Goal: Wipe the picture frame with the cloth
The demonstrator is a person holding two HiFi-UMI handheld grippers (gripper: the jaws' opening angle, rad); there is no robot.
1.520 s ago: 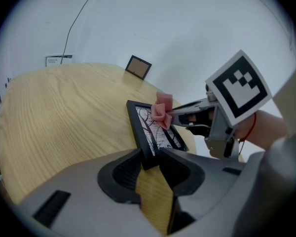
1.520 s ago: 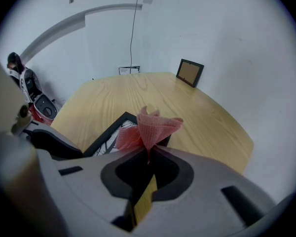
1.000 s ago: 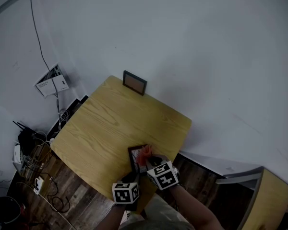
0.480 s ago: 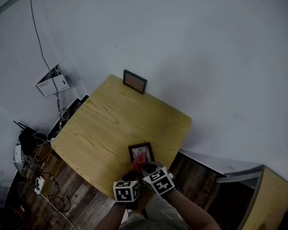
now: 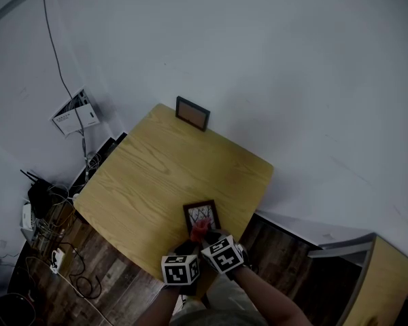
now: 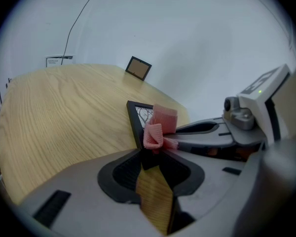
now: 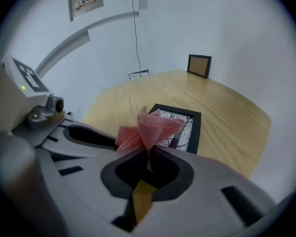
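Frame (image 5: 201, 214) black-rimmed; cloth (image 7: 147, 127) pink, bunched

The right claw (image 7: 149, 154) is closed on a crumpled pink woven cloth (image 7: 148, 126), which sticks up at 12 o'clock from its tips. Just beyond, at 1 o'clock, a black rectangular picture frame (image 7: 186, 133) with a bare-tree print lies flat on the light wooden counter (image 7: 227, 110); the cloth overlaps its near corner. The left gripper (image 7: 108, 139) reaches in from 9 o'clock. Far off at 1 o'clock, a small dark frame (image 7: 199, 65) stands against the white wall (image 7: 237, 28).
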